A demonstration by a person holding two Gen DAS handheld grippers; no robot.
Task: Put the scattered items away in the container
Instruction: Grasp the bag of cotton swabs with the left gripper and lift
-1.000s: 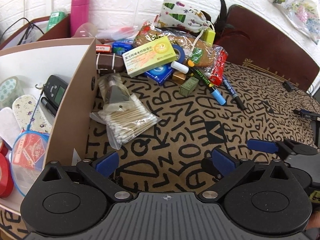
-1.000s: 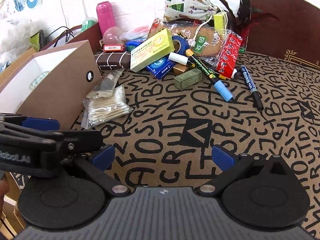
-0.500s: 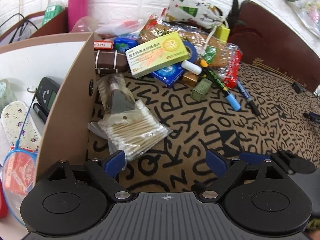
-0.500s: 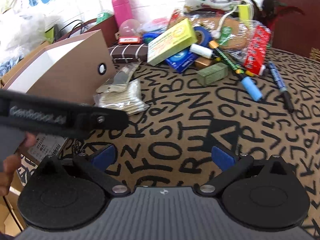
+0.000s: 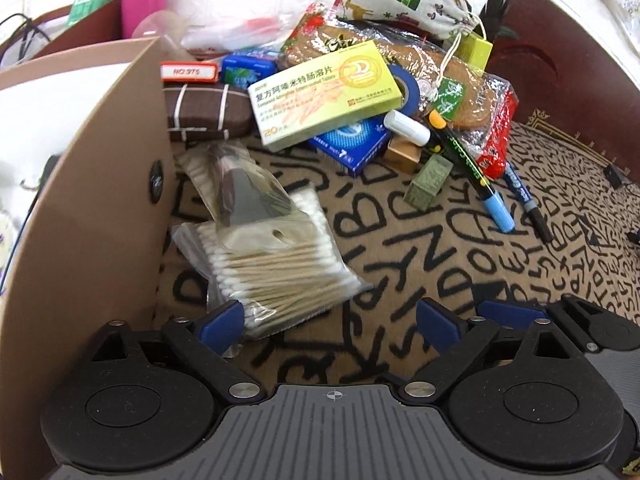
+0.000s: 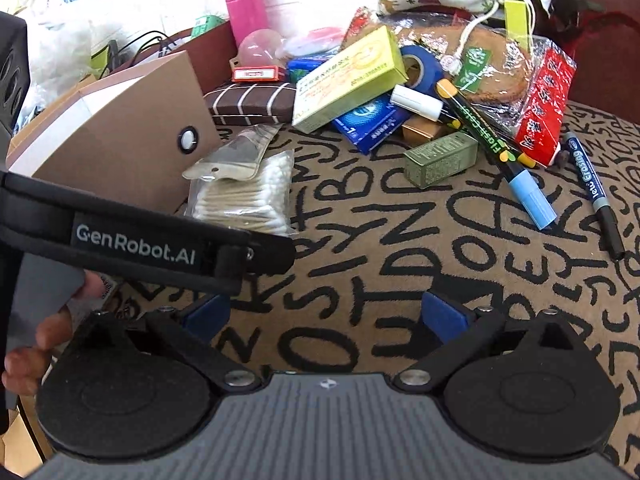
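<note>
Left wrist view: I hold the left gripper (image 5: pixel 330 320) with its jaws apart and empty, its left fingertip touching one bag of cotton swabs (image 5: pixel 276 264) that lies just beside the brown container (image 5: pixel 104 184) wall, one sachet (image 5: pixel 244 188) resting on the bag. Right wrist view: my right gripper (image 6: pixel 324 316) is likewise spread wide with nothing between, the left tool's black body (image 6: pixel 140 240) crossing in front of the container, and behind lie one yellow-green box (image 6: pixel 348 80), one olive box (image 6: pixel 440 159) and two markers (image 6: pixel 496 152).

The right tongs (image 6: pixel 324 316) gape over bare lettered cloth; the cotton swab bag (image 6: pixel 244 196) (beside the cardboard box (image 6: pixel 120 152)) lies ahead-left.
</note>
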